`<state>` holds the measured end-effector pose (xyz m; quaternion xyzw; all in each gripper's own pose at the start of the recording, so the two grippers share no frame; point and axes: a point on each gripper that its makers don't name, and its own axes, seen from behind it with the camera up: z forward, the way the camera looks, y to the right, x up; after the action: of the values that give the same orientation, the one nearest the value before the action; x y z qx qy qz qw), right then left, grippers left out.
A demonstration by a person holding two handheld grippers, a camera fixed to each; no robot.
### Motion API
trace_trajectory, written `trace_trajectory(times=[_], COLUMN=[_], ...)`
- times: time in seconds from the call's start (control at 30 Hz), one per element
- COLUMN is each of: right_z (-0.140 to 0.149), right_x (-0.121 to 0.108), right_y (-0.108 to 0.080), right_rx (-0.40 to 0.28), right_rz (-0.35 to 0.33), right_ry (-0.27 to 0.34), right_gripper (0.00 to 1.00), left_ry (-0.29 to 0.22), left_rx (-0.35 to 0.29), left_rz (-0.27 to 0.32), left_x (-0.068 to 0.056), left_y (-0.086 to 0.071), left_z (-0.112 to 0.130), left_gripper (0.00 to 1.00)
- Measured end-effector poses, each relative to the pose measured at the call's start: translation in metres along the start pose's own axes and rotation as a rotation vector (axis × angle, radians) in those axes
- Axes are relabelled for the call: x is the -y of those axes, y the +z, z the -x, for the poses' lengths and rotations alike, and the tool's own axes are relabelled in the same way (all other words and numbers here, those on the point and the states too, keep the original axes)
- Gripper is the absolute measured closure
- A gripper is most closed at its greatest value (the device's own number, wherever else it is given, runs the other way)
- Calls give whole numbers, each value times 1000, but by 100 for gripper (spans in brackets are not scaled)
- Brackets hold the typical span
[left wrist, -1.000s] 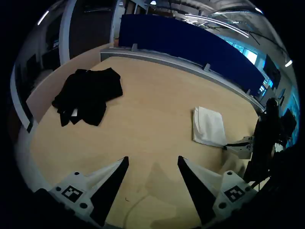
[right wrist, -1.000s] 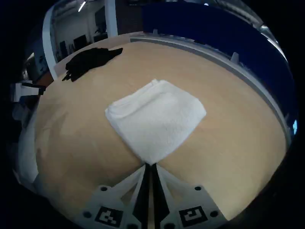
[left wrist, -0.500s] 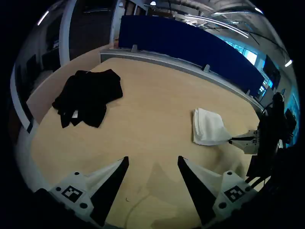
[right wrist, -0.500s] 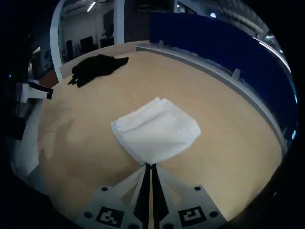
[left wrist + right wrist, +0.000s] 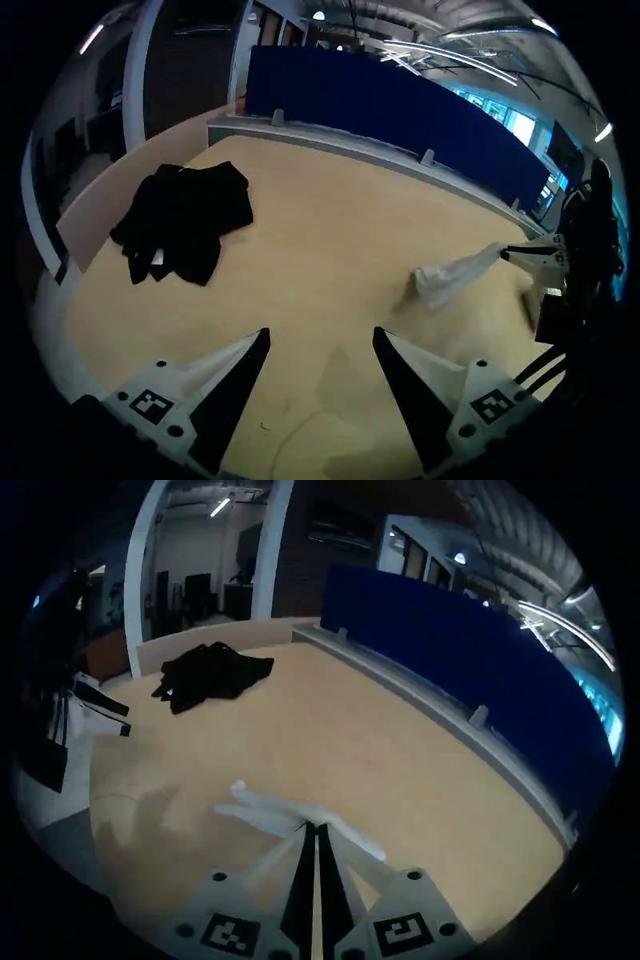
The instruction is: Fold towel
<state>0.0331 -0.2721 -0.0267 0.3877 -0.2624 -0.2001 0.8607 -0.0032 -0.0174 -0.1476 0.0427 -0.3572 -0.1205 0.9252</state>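
The right gripper [image 5: 313,827] has its fingers pressed together, pinching the white towel [image 5: 276,813] at one edge. From the left gripper view the towel [image 5: 453,275] hangs stretched from those fingertips, slanting down toward the right side of the desk [image 5: 320,232]; whether its lower end touches the wood cannot be told. The left gripper [image 5: 320,331] hovers over the near part of the desk with its fingers spread, holding nothing. A crumpled black cloth [image 5: 184,210] lies far left, well apart from the towel.
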Motion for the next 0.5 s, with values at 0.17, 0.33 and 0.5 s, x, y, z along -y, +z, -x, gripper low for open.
trace_trajectory(times=[0.17,0.33,0.5], right_z=[-24,-31,-32], right_x=[-8,-16,-24], right_y=[-16,-26,-33], right_rx=[-39,-50,-55], right_rz=[12,24,33], right_ry=[-12,-13,-5], right_gripper=[97,97,97], left_ry=[-2,-1,3], left_rx=[-10,-12,-14], left_rz=[4,11,17], left_x=[-2,-6,-9], left_y=[-3,-6,-6], left_z=[-5,-7,-10], left_gripper=[5,5,5])
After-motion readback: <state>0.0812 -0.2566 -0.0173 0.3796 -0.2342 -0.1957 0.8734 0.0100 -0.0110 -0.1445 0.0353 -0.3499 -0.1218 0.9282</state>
